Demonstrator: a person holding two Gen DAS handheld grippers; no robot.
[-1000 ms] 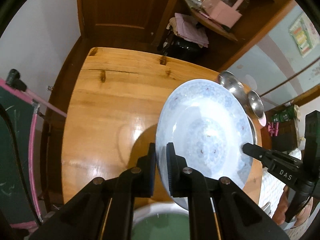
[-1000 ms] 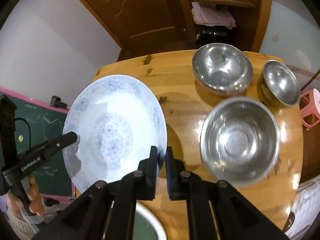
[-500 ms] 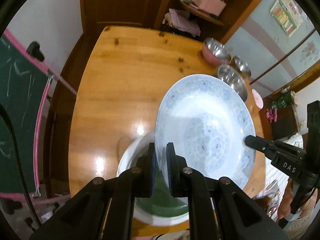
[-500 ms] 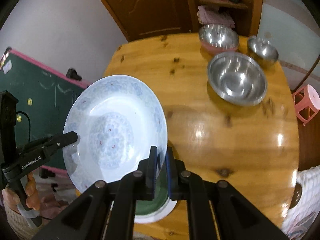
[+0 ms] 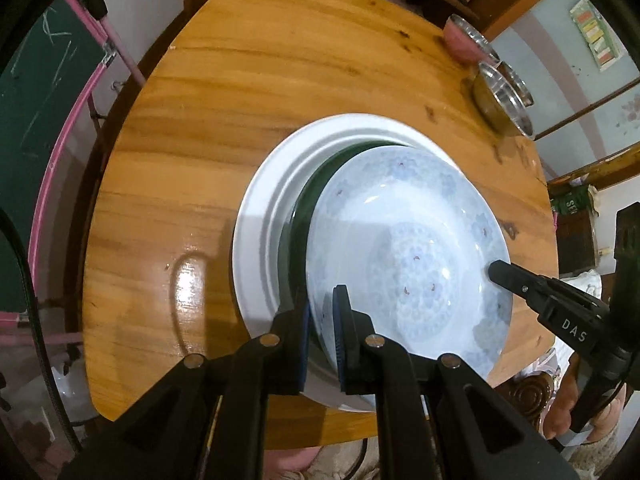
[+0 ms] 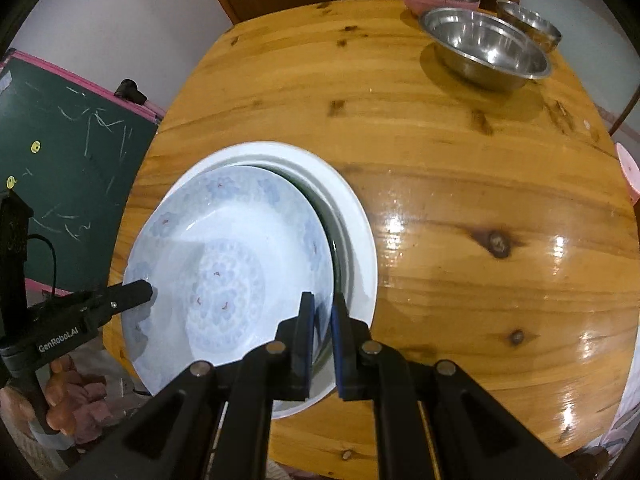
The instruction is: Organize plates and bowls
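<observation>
over a glossy wooden table (image 6: 460, 208), both tools clamp a round floral porcelain plate's (image 5: 404, 256) rim.

The table (image 6: 460, 184) is showing glossy varnished knotty wood. The patterned plate (image 6: 224, 264) and white plate (image 6: 360, 240) are gleaming like glazed ceramic. The bowls (image 6: 486, 46) are shining as polished metal.
</observation>
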